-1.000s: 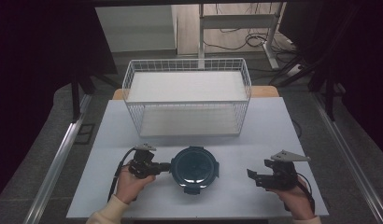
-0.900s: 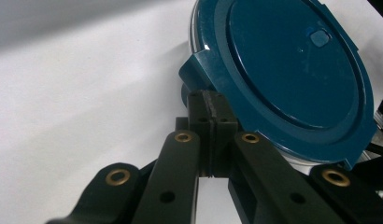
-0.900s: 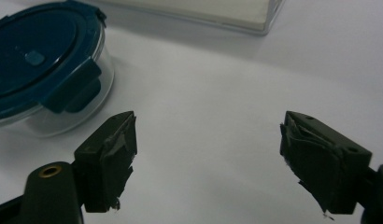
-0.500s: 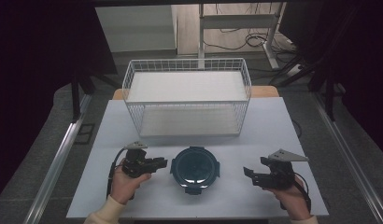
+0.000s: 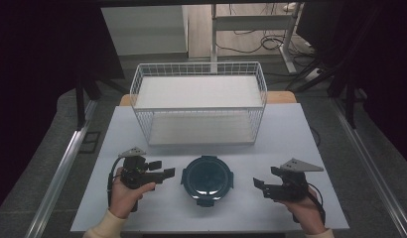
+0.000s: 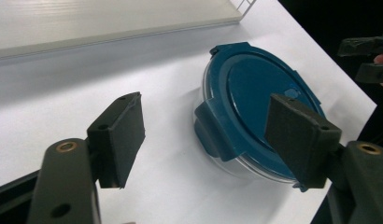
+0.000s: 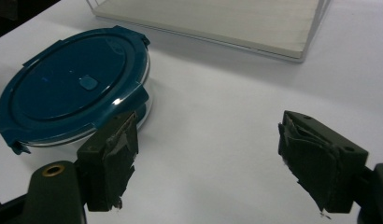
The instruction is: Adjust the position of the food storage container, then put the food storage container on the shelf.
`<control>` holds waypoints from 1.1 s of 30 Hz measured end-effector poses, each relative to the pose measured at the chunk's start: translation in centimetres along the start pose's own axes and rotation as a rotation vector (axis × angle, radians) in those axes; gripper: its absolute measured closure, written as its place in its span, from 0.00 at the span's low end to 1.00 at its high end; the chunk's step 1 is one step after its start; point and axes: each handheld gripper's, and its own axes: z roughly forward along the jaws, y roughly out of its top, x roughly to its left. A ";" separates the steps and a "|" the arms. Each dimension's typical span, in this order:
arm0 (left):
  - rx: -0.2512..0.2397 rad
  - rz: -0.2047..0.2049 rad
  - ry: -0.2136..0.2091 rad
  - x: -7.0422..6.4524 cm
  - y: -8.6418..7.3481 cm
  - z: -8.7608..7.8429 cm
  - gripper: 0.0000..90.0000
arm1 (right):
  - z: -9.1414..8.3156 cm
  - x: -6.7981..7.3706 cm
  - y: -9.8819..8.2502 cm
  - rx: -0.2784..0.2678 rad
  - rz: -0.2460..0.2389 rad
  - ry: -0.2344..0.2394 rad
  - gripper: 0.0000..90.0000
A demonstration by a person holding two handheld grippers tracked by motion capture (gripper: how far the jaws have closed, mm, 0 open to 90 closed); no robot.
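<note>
Since the earlier frames the left gripper (image 5: 162,169) has drawn back from the round container's (image 5: 207,177) left clasp toward the left edge of the desk (image 5: 291,129), and its jaws have just been opening; they now stand wide apart with nothing between them, the container lying a little beyond them in the left gripper view. The white desk carries a white wire basket (image 5: 199,106) along its far edge, centred, with a pale board as its floor. The container, a clear bowl under a dark teal clip-on lid (image 6: 255,102), sits near the middle of the near edge, well apart from the basket. The right gripper (image 5: 261,184) hovers near the near right corner, its jaws apart and empty, pointed at the container but not touching it. The person's hands (image 5: 123,196) come in over the near edge.
</note>
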 end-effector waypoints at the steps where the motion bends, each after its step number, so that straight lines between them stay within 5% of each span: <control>1: 0.001 -0.001 0.000 0.0 0.0 0.0 0.30 | 0.0 0.1 0.0 -0.002 0.005 0.007 0.22; 18: 0.005 -0.031 -0.041 -0.2 0.4 0.4 0.22 | 1.5 1.8 1.1 -0.017 0.070 0.092 0.18; 25: -0.002 -0.043 -0.053 -0.5 1.5 0.4 0.21 | 2.0 3.1 3.3 -0.042 0.083 0.109 0.15; 33: 0.019 -0.067 -0.077 -0.3 1.8 2.0 0.20 | 4.6 4.2 4.5 -0.010 0.124 0.151 0.12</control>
